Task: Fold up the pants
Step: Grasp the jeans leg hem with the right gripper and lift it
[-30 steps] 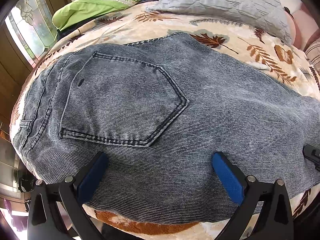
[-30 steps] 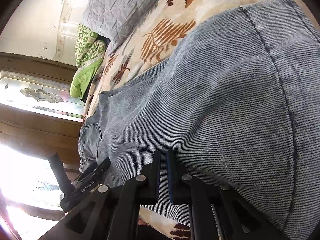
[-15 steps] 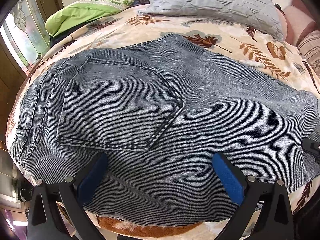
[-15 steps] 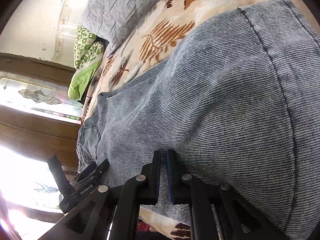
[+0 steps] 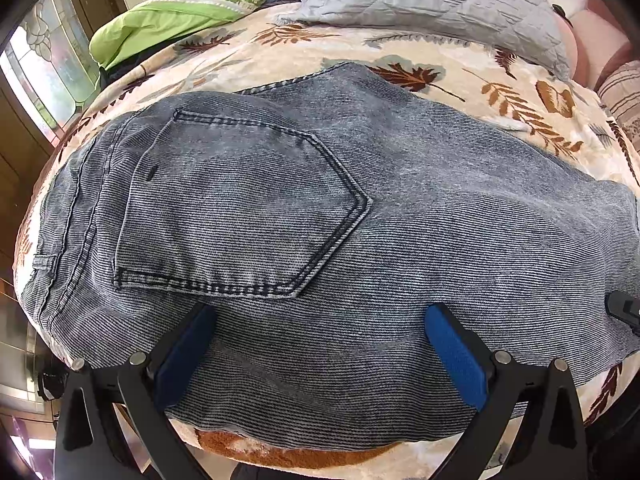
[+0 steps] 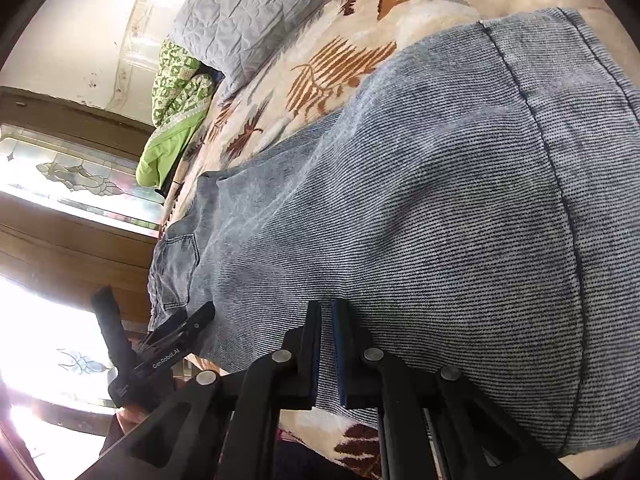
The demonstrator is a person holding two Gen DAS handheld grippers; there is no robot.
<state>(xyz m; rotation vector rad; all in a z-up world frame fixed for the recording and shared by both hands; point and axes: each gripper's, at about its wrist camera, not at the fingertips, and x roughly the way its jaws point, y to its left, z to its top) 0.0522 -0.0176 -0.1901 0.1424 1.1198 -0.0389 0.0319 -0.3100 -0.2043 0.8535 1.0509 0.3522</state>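
On the left gripper [image 6: 176, 330] beside the pants [image 6: 440, 208], white "GenRobot.AI" lettering.

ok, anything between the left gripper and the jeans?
Nothing visible. The left gripper is open right over the jeans, its fingers astride bare denim below the back pocket. The pillow and green blanket lie beyond the jeans.
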